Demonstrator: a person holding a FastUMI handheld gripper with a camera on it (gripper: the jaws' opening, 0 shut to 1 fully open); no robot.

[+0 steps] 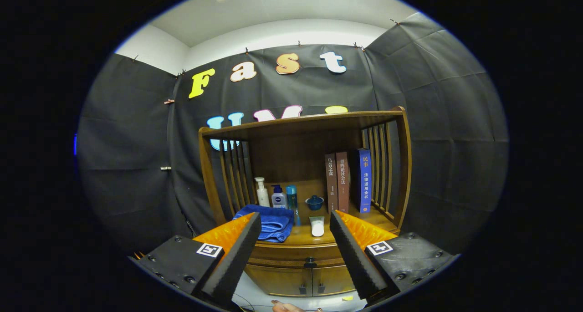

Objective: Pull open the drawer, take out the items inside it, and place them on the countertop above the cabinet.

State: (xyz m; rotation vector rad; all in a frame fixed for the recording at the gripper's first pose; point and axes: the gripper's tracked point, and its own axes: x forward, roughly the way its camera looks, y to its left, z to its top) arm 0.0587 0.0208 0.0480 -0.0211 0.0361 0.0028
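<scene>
- Gripper (295,239): fingers stand wide apart, nothing between them, held off from the cabinet (296,275) and aimed squarely at its front.
- Drawer (300,253): lies straight ahead of the fingers, in the gap between them, below the countertop (303,235) and above the two lower doors (303,281). Its front sits flush with the cabinet face, so it reads as closed. Its long axis runs crosswise to the fingers.
- Drawer knob (310,260): small, dark, centred on the drawer front, just right of the midline between the fingers.
- Appearance: drawer front is a shallow band of warm brown wood, matching the cabinet; contents are hidden.
- Countertop holds a folded blue towel (268,223), a small white object (317,225), a blue lidded cup (314,202), three bottles (275,194) and upright books (348,181).
- Judgement: a closed drawer with items on top fits either a drawer yet to be emptied or one emptied and shut again; the view does not settle which.
- A person's hand (284,307) shows below the cabinet.
</scene>
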